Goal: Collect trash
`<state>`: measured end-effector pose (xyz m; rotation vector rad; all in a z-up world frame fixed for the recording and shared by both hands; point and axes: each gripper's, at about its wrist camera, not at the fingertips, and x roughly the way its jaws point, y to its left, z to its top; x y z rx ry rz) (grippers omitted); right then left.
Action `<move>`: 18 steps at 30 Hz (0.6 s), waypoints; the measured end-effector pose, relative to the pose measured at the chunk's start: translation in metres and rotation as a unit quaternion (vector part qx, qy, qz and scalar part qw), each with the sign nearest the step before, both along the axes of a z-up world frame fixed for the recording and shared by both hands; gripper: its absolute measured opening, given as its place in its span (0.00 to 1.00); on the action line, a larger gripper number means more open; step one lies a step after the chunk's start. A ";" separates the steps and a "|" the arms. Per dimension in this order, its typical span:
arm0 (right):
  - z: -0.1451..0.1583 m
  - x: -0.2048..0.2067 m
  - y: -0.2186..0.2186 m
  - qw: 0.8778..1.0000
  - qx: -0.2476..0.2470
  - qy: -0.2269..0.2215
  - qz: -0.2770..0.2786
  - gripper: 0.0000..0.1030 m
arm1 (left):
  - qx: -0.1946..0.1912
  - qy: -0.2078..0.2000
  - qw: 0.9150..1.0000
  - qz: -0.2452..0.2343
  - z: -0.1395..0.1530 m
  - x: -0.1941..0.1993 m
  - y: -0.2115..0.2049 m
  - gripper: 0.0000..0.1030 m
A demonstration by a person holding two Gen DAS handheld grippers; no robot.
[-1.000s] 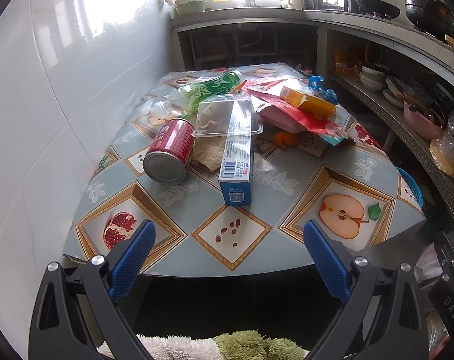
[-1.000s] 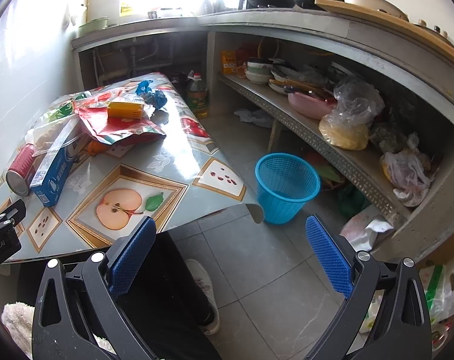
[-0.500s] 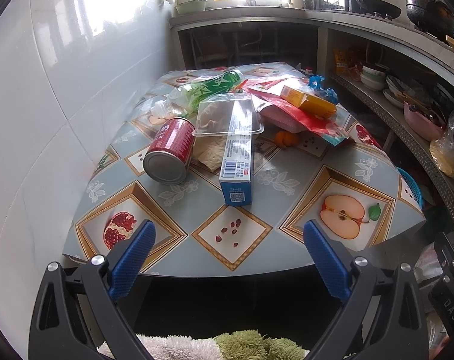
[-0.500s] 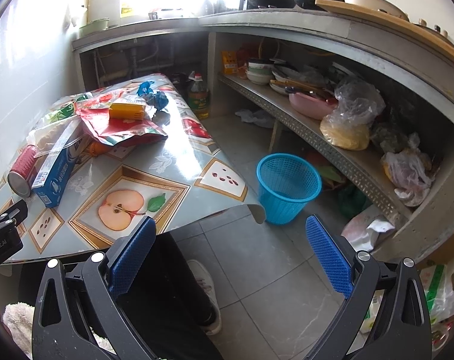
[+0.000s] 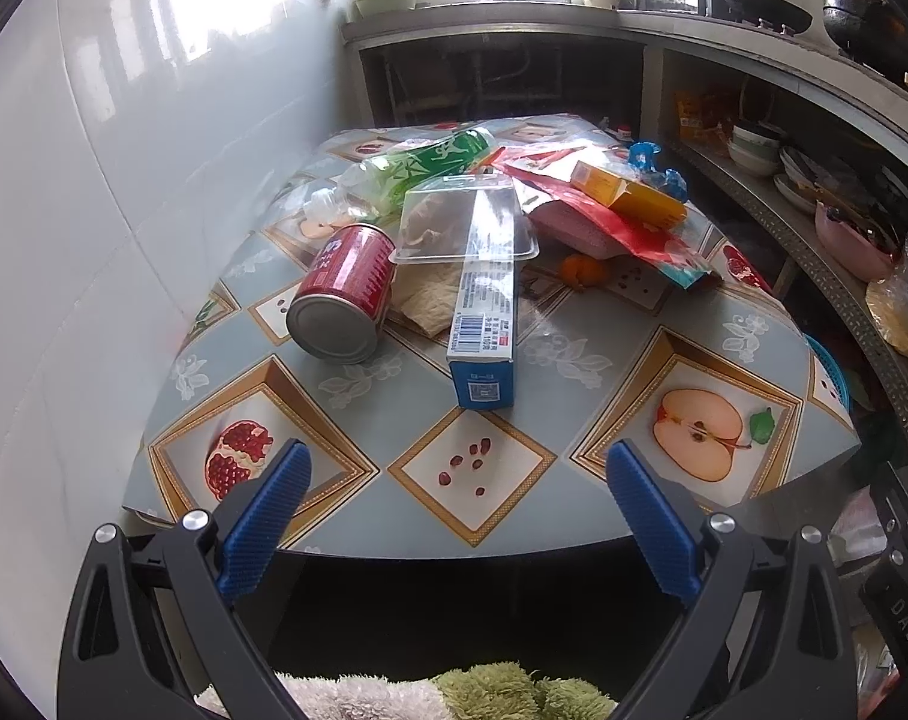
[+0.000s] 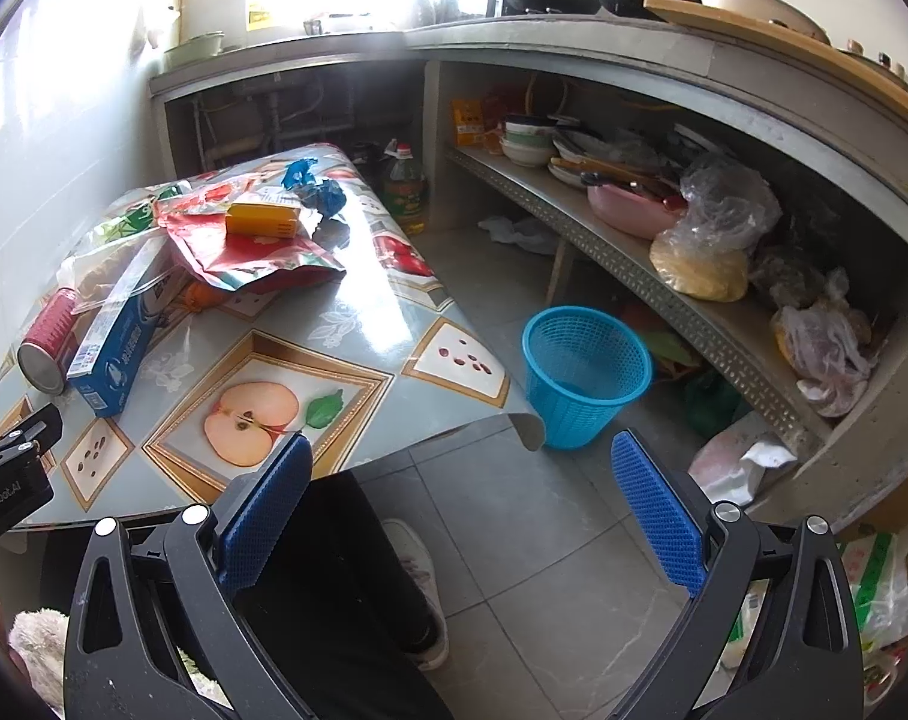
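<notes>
Trash lies heaped on the tabletop ahead of the left gripper, whose jaws stand wide and hold nothing. Nearest its fingers lie a red can on its side and a long blue box, side by side, the box running under a clear plastic tray. Farther off are a green bottle, a red bag and a yellow box. The right gripper, also wide and empty, hangs over the floor; a blue basket stands ahead of it beside the tabletop's corner.
</notes>
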<state>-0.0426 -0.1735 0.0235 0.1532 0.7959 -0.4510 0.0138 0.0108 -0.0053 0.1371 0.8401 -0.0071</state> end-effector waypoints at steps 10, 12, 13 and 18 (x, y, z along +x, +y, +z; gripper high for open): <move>0.017 0.053 0.011 1.000 0.005 -0.010 0.029 0.93 | 0.034 0.004 0.999 0.028 0.005 0.042 0.030 0.94; 0.024 0.067 0.013 0.999 0.007 -0.017 0.037 0.93 | 0.032 -0.001 0.998 0.046 0.012 0.055 0.044 0.94; 0.030 0.078 0.015 0.999 0.008 -0.024 0.042 0.93 | 0.032 -0.001 0.998 0.053 0.016 0.061 0.050 0.94; 0.047 0.108 0.018 0.997 0.008 -0.044 0.055 0.93 | 0.016 -0.013 0.998 0.065 0.036 0.098 0.080 0.94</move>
